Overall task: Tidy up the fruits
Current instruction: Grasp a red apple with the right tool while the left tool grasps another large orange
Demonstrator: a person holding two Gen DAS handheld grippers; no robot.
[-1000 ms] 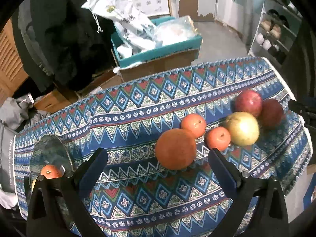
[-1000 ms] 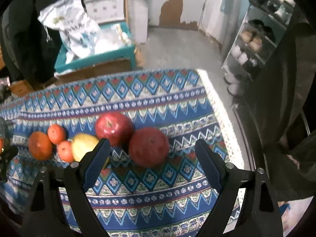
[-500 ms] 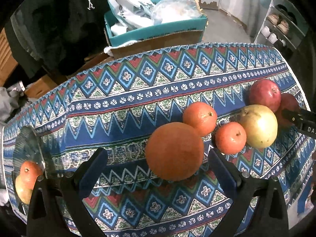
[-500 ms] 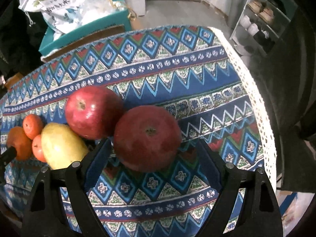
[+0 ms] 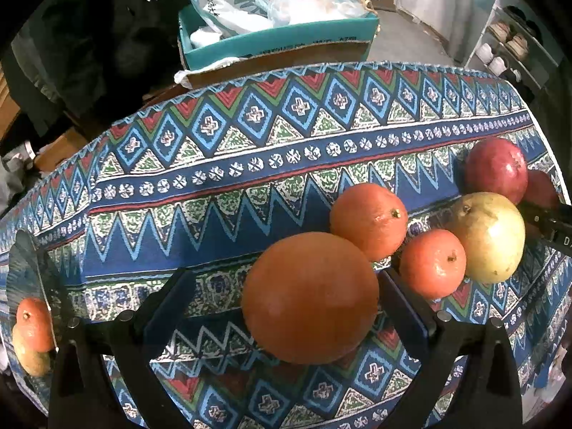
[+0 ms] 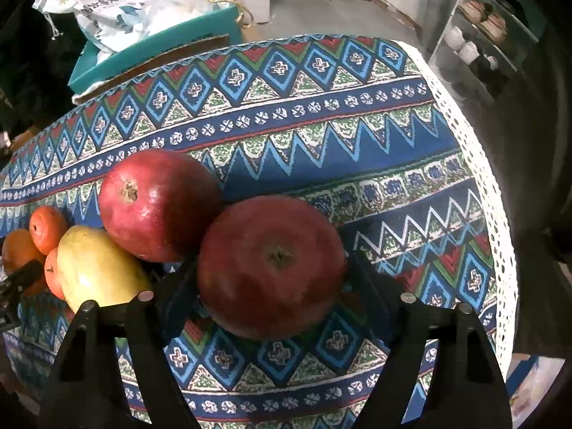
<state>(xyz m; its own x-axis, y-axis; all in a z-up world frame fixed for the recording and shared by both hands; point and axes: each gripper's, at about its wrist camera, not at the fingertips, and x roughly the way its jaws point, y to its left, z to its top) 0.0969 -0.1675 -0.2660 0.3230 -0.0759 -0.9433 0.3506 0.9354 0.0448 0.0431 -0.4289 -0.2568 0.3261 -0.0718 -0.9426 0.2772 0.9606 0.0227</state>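
- Left wrist view: my left tool (image 5: 282, 300) stands wide open, its two black fingers either side of a big round orange (image 5: 310, 297) with a matte, finely pitted skin. The right-hand finger sits just beside the fruit; on the left there is a clear gap, and no pad presses on it.
- Behind it, toward the right of the frame, lie a smaller orange (image 5: 369, 221), a glossy tangerine (image 5: 432, 264), a smooth yellow-green pear (image 5: 488, 237) and a shiny red apple (image 5: 496, 169), all bunched close.
- The desk carries a woven, zigzag-patterned cloth (image 5: 250, 164); its left and centre are open room. At the far left edge a glass plate (image 5: 21, 268) holds an orange fruit over a yellowish one.
- Beyond the desk's far edge stands a teal cardboard box (image 5: 279, 43) stuffed with plastic bags.
- Right wrist view: my right tool (image 6: 271, 279) is closing around a dull, dark red apple (image 6: 271, 264), stem end up, which sits between the fingers; both fingers look right against its sides, though I cannot tell if they press.
- It touches the shinier red apple at upper left; the pear and oranges crowd the left edge.
- To the right the cloth lies bare up to its white lace border (image 6: 497, 221), where the desk drops away.
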